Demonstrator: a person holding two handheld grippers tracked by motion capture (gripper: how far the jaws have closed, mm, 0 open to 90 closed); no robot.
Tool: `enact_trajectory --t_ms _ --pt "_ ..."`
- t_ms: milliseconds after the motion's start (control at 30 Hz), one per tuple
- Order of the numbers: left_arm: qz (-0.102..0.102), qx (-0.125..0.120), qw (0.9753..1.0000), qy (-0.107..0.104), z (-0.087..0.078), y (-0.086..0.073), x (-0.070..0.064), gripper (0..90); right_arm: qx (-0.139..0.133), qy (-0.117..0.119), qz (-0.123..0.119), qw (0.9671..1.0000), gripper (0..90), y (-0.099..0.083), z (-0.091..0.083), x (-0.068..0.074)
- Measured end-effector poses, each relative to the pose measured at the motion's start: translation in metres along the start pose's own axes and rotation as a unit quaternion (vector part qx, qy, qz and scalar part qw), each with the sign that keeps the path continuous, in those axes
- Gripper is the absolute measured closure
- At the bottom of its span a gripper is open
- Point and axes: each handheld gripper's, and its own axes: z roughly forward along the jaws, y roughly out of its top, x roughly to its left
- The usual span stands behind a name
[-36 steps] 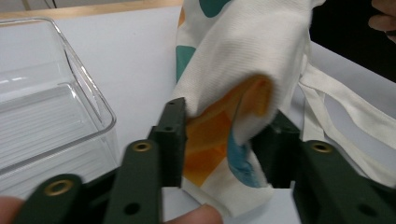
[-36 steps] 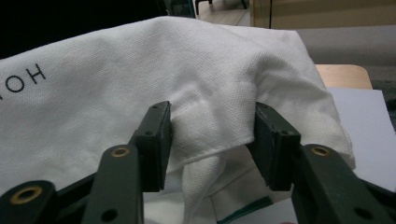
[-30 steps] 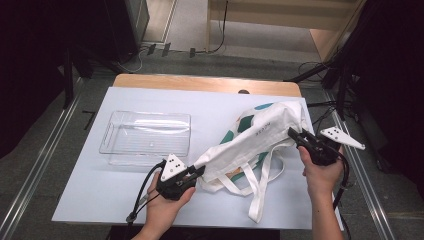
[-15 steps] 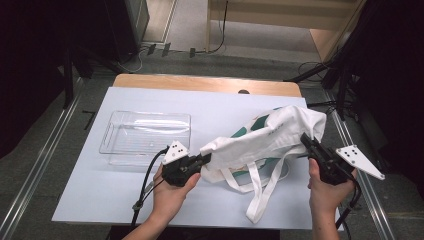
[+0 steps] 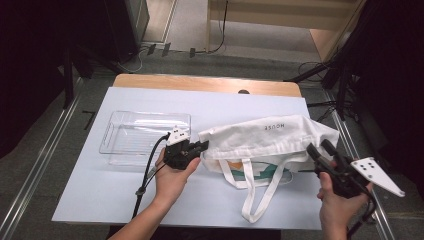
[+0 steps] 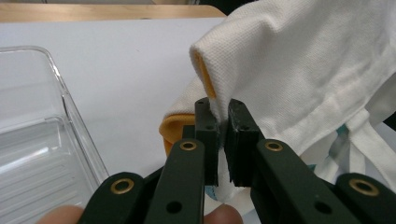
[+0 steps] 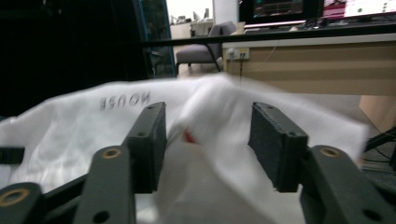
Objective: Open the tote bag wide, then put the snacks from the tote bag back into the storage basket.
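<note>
A white tote bag (image 5: 272, 135) with "HOUSE" printed on it lies crumpled across the right half of the table, and its straps (image 5: 252, 195) trail toward the near edge. My left gripper (image 5: 202, 146) is shut on the bag's left corner. In the left gripper view the white cloth (image 6: 303, 70) is pinched between the jaws of the left gripper (image 6: 223, 121), and an orange lining shows. My right gripper (image 5: 320, 147) stands open at the bag's right end. In the right gripper view, blurred white cloth (image 7: 93, 126) bulges between the spread jaws of the right gripper (image 7: 208, 135).
A clear plastic tray (image 5: 145, 132) sits on the table's left half, just beyond my left hand, and it also appears in the left gripper view (image 6: 37, 140). The white tabletop (image 5: 100, 190) has a wooden strip (image 5: 200, 82) along its far edge. Metal rails run along both sides.
The bag has come down from being held up and now lies lower and stretched out. My left gripper carried its corner away from me. My right gripper let go, opened and drew back right.
</note>
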Motion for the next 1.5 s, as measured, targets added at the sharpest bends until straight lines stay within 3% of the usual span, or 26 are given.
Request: enact_trajectory --t_ms 67,200,333,433,533,567,600,700,733,767,833,867,900,933,1000,1033,1067,1200,1233,1300,1333,1400,1467,1500 --pt "0.001 0.003 1.0000 -0.001 0.001 -0.001 0.001 86.4 -0.005 0.001 0.023 0.9997 39.9 0.007 -0.007 -0.009" --pt "0.010 0.005 0.9999 0.003 0.001 -0.002 0.000 86.3 0.002 -0.011 0.035 0.9993 32.8 0.008 -0.011 -0.019" --pt "0.001 0.014 0.9999 0.008 0.003 -0.003 0.006 84.9 -0.017 0.021 0.025 0.9993 32.5 0.012 -0.018 -0.018" --pt "0.001 0.015 0.9998 0.011 0.003 -0.003 0.009 85.0 -0.027 0.023 0.026 0.9990 30.3 0.024 -0.028 -0.022" --pt "0.002 0.007 0.9999 0.011 0.001 -0.002 0.008 86.1 -0.010 -0.023 0.045 0.9987 28.8 0.027 -0.031 -0.029" --pt "0.002 0.007 0.9999 0.011 0.001 -0.002 0.008 86.6 -0.010 -0.023 0.045 0.9987 28.8 0.027 -0.031 -0.029" --pt "0.004 0.007 0.9999 0.010 0.000 -0.002 0.009 87.3 0.028 -0.057 0.057 0.9963 28.4 0.022 -0.023 -0.032" --pt "0.009 0.010 0.9999 0.007 -0.001 -0.001 0.009 88.1 0.046 -0.059 0.065 0.9951 29.0 0.015 -0.016 -0.034" --pt "0.005 0.009 0.9999 0.002 -0.002 -0.002 0.010 88.2 0.087 -0.052 0.069 0.9925 33.8 0.006 -0.004 -0.034" --pt "0.005 0.008 1.0000 0.001 -0.003 -0.002 0.011 88.3 0.104 -0.052 0.065 0.9910 34.7 0.001 0.001 -0.033" --pt "0.005 0.007 1.0000 -0.002 -0.003 -0.001 0.011 88.6 0.112 -0.050 0.066 0.9902 36.2 -0.003 0.006 -0.033" --pt "0.008 0.005 0.9999 -0.006 -0.005 -0.001 0.012 88.7 0.122 -0.037 0.077 0.9888 48.9 -0.011 0.011 -0.035" --pt "0.008 0.005 0.9999 -0.006 -0.005 -0.001 0.012 88.7 0.122 -0.037 0.077 0.9888 48.9 -0.011 0.011 -0.035" --pt "0.012 0.005 0.9999 -0.010 -0.005 -0.002 0.012 88.7 0.133 -0.050 0.073 0.9871 60.5 -0.017 0.012 -0.037" --pt "0.013 0.003 0.9999 -0.011 -0.005 -0.003 0.013 88.7 0.133 -0.051 0.072 0.9872 65.8 -0.018 0.011 -0.038" --pt "0.009 0.006 0.9999 -0.013 -0.003 -0.005 0.014 88.7 0.130 -0.066 0.064 0.9873 79.4 -0.020 0.007 -0.040" --pt "0.009 0.006 0.9999 -0.013 -0.003 -0.005 0.014 88.7 0.126 -0.068 0.063 0.9877 86.9 -0.021 0.005 -0.041" --pt "0.004 0.002 0.9998 -0.018 -0.004 -0.003 0.018 88.8 0.111 -0.078 0.050 0.9894 90.0 -0.025 -0.004 -0.044" --pt "0.003 0.002 0.9998 -0.018 -0.004 -0.003 0.018 88.8 0.103 -0.081 0.048 0.9902 85.8 -0.027 -0.006 -0.043" --pt "0.004 -0.001 0.9998 -0.021 -0.006 -0.003 0.019 88.8 0.082 -0.086 0.043 0.9920 58.9 -0.032 -0.010 -0.040" --pt "0.004 -0.001 0.9998 -0.021 -0.006 -0.003 0.019 88.8 0.083 -0.099 0.037 0.9910 45.2 -0.035 -0.010 -0.039" --pt "-0.001 -0.007 0.9996 -0.026 -0.007 -0.004 0.020 88.8 0.082 -0.108 0.026 0.9904 39.9 -0.037 -0.011 -0.039" --pt "0.000 -0.009 0.9996 -0.026 -0.006 -0.006 0.019 88.8 0.077 -0.072 0.041 0.9937 31.9 -0.044 -0.015 -0.045" --pt "0.000 -0.009 0.9996 -0.025 -0.006 -0.006 0.019 88.8 0.077 -0.072 0.041 0.9937 31.9 -0.044 -0.015 -0.045"
